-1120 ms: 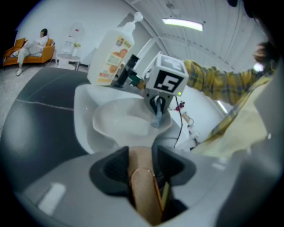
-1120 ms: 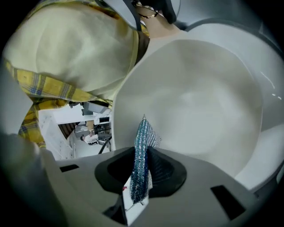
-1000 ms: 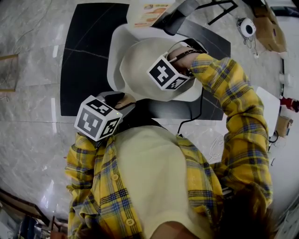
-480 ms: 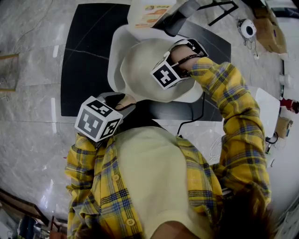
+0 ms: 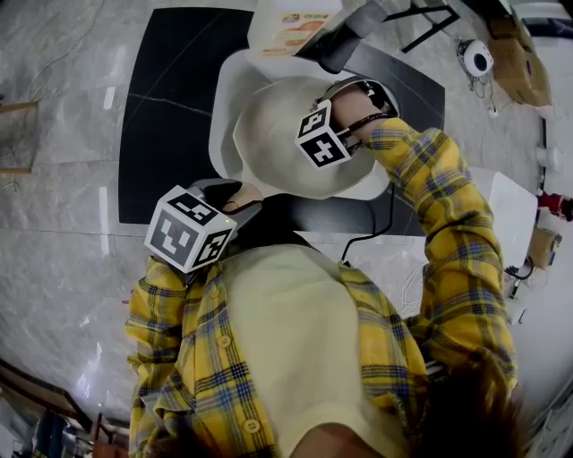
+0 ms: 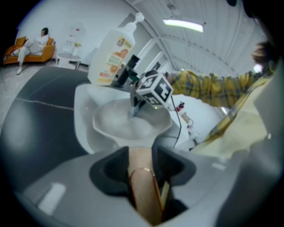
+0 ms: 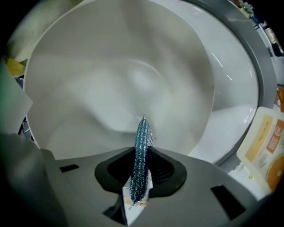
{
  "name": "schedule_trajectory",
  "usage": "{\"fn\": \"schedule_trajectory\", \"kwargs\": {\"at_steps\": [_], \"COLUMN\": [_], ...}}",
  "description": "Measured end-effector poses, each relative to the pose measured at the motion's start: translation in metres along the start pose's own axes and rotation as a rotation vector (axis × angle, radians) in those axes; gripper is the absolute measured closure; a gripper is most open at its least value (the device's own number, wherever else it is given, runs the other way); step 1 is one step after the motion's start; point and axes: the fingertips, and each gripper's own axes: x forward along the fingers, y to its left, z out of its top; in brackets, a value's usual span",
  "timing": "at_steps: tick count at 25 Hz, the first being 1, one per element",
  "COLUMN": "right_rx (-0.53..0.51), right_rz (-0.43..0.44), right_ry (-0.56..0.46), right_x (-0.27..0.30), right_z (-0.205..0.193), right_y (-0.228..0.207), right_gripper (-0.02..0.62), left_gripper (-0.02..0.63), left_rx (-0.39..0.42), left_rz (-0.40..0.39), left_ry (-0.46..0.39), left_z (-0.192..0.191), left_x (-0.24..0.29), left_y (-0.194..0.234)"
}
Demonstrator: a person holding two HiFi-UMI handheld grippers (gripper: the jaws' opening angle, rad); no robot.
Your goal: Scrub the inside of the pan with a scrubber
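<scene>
A cream pan sits in a white sink basin. My left gripper is shut on the pan's brown wooden handle at the near side; in the head view its marker cube covers the jaws. My right gripper is shut on a thin blue glittery scrubber, whose tip points at the pan's pale inner wall. In the left gripper view, the right gripper reaches down into the pan. Whether the scrubber touches the pan is unclear.
A soap dispenser bottle with an orange label stands at the sink's far rim, also seen as a bottle in the right gripper view. A black counter surface surrounds the sink. A cable trails near the right side.
My right gripper has shifted a little toward the pan's far side and its cube has turned. The left gripper and the pan handle have stayed put.
</scene>
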Motion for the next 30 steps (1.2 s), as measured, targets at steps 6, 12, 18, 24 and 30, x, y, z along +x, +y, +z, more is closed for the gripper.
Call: {"fn": "schedule_trajectory", "kwargs": {"at_steps": [6,12,18,24,30], "right_rx": [0.034,0.073,0.095,0.086,0.117], "right_rz": [-0.110,-0.243,-0.367,-0.491,-0.574], "right_ry": [-0.034,-0.080,-0.121,-0.152,-0.201], "right_x": [0.003,0.001,-0.003,-0.013,-0.023], "right_z": [0.008,0.016,0.023,0.031,0.034], "right_y": [-0.019,-0.040,-0.053,-0.066,-0.074], "right_gripper": [0.511,0.511,0.511,0.511,0.511], "left_gripper": [0.408,0.408,0.410,0.410,0.410], "left_rx": [0.001,0.000,-0.007,-0.010,-0.010], "left_rz": [0.003,0.003,-0.002,-0.005,-0.006], "left_ry": [0.000,0.000,-0.003,-0.004,-0.005], "left_z": [0.000,0.001,0.000,0.001,0.000], "left_x": [0.000,0.000,0.000,0.000,0.000], "left_y": [0.000,0.000,0.001,0.001,0.001]}}
